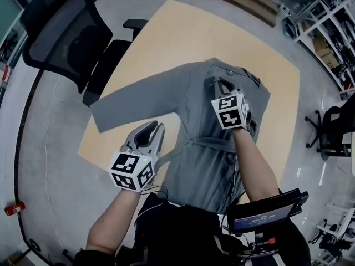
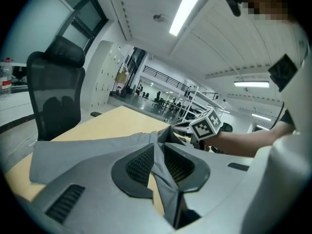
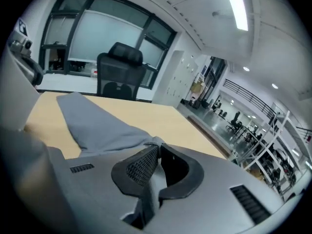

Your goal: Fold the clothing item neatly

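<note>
A grey belted garment lies spread on the light wood table, one long sleeve stretched out to the left. My left gripper is at the garment's left side just below that sleeve, shut on a fold of the cloth that runs up between its pads. My right gripper is at the upper right of the garment near the collar, shut on a pinch of grey cloth between its pads. The right gripper's marker cube shows in the left gripper view.
A black office chair stands at the table's far left corner. Another chair stands on the floor to the right. A small screen is mounted in front of the person's chest. Shelving lines the top right.
</note>
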Tool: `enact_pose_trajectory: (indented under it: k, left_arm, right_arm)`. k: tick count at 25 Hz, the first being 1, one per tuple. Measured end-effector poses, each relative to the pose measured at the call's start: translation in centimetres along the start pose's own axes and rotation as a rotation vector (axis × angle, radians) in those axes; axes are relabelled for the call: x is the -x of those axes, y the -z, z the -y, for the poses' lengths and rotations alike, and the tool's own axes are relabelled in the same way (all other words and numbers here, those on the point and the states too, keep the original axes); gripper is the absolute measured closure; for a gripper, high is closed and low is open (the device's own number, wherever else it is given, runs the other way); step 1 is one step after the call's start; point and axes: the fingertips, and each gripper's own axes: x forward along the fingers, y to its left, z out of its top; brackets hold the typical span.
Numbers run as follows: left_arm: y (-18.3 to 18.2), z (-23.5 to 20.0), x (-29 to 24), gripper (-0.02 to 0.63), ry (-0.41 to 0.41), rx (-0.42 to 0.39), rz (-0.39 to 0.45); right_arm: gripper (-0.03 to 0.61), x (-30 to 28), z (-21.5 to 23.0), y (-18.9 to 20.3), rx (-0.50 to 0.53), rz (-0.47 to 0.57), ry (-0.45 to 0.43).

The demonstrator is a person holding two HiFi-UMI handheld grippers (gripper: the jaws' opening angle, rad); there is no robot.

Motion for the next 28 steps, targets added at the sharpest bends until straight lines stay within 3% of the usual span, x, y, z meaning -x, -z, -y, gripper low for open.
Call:
enact_pose_trajectory:
  k: [6, 10, 13, 17, 22, 28]
  left_arm:
    - [1.2, -3.8, 1.4, 0.551, -0.033, 0.049, -0.003]
    - [2.0, -5.5, 2.2, 0.551, -0.052, 0.080, -0.010]
    - [2.5, -6.4, 2.5, 0.551, -0.059, 0.094, -0.010]
    - [2.8, -7.1, 3.1, 0.551, -0.067, 0.107, -0.011]
    - [4.0, -8.5, 4.2, 0.551, -0.094, 0.128, -0.020]
    - [4.9, -10.6, 6.0, 0.551, -0.150, 0.158, -0.021]
  right_arm:
    - [0.552, -2.6, -9.8, 1.0, 0.199, -0.076, -0.089]
    - [0.549, -2.7, -12.2, 2.3, 0.212, -0.106, -0.127]
    - [0.471, -2.5, -13.6, 2.3, 0.198, -0.114, -0.186]
    - [0.459, -1.9, -14.5, 2.3, 0.158, -0.119, -0.227]
    - [0.460, -2.5, -12.2, 1.8, -0.032, -0.103, -0.194]
    - [0.460, -7.1, -8.4, 0.7, -0.494, -0.120, -0.202]
